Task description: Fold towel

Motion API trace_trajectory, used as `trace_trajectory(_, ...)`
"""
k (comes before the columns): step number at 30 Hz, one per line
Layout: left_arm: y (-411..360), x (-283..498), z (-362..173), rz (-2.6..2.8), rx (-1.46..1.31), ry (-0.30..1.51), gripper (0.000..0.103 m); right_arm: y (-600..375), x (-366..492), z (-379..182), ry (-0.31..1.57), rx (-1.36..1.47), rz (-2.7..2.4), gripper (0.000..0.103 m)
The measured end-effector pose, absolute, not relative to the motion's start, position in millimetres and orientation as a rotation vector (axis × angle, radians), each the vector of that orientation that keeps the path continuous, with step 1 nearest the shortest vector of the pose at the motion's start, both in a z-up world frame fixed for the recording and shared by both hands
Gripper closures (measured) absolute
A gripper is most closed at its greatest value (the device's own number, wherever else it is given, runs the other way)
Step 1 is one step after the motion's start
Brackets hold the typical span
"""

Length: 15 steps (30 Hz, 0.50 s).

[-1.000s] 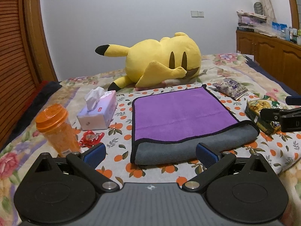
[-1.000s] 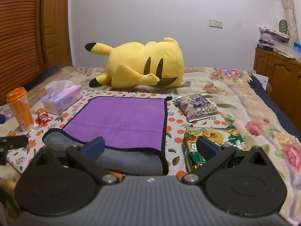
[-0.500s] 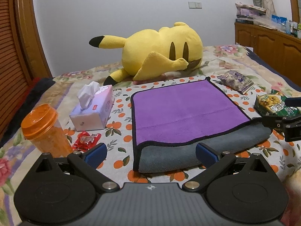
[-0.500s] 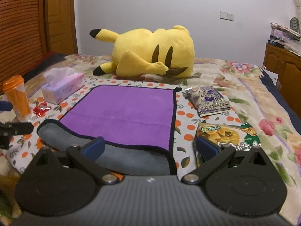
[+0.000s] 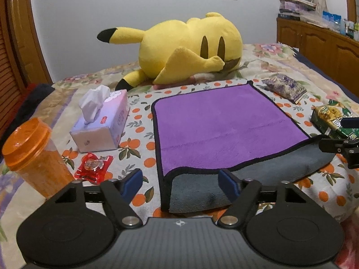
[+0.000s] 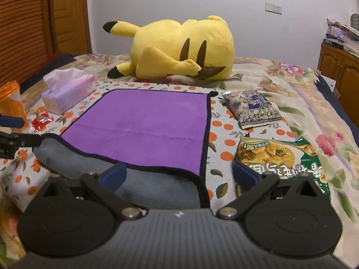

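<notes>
Both claws, left claw (image 5: 180, 185) and right claw (image 6: 178, 174), advanced over towel (image 5: 224, 125); jaws apart.

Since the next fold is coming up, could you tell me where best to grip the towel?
Grip the towel at its two near corners, coming from the near edge: there the black-trimmed purple layer curls up off the grey, leaving a lip for each open hand-held gripper.
</notes>
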<state>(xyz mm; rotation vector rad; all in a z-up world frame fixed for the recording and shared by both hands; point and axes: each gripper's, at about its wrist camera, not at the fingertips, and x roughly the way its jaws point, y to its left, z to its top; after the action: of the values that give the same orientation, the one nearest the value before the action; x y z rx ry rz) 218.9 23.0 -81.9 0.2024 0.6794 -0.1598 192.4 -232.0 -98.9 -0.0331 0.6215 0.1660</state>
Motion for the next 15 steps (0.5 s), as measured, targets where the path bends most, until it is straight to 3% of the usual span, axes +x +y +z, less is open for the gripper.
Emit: trace_trajectory(15,34,248,-103,-0.175,0.160,0.775,0.051,-244,213,-118,0.711,-0.005,0.165,0.015)
